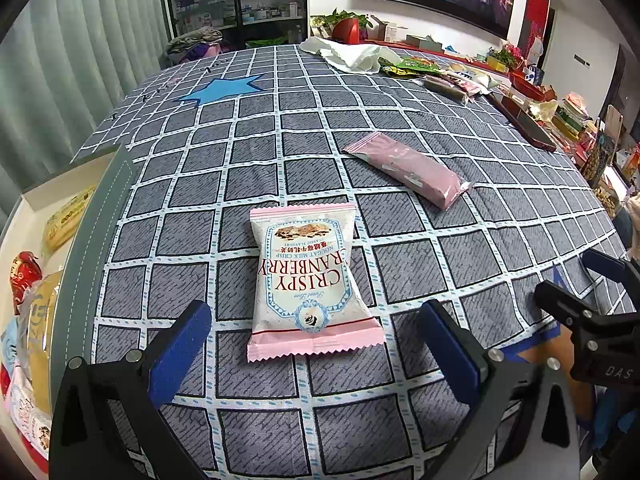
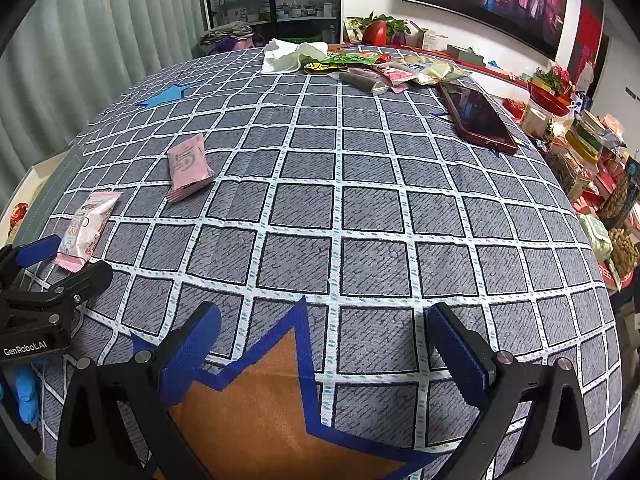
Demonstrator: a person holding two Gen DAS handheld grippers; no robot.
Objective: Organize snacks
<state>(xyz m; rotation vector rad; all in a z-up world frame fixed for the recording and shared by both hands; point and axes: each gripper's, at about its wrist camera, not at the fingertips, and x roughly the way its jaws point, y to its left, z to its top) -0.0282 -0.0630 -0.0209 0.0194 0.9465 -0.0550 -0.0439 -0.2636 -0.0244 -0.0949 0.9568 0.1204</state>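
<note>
A white and pink "Crispy Cranberry" snack packet [image 1: 306, 280] lies flat on the checked tablecloth [image 1: 240, 160], just ahead of my open left gripper [image 1: 316, 344], between its blue fingertips and not touched. A pink wafer packet [image 1: 404, 168] lies farther back right. In the right wrist view both packets show at the left: the cranberry packet [image 2: 86, 230] and the pink packet [image 2: 188, 166]. My right gripper [image 2: 320, 344] is open and empty over an orange star patch [image 2: 264, 412]. The left gripper [image 2: 48, 280] shows at that view's left edge.
A white box [image 1: 36, 264] holding several snacks sits off the table's left edge. At the far side lie a white cloth [image 2: 288, 56], a pile of snack packets [image 2: 384, 68] and a red phone [image 2: 478, 118]. Cluttered shelves stand at the right.
</note>
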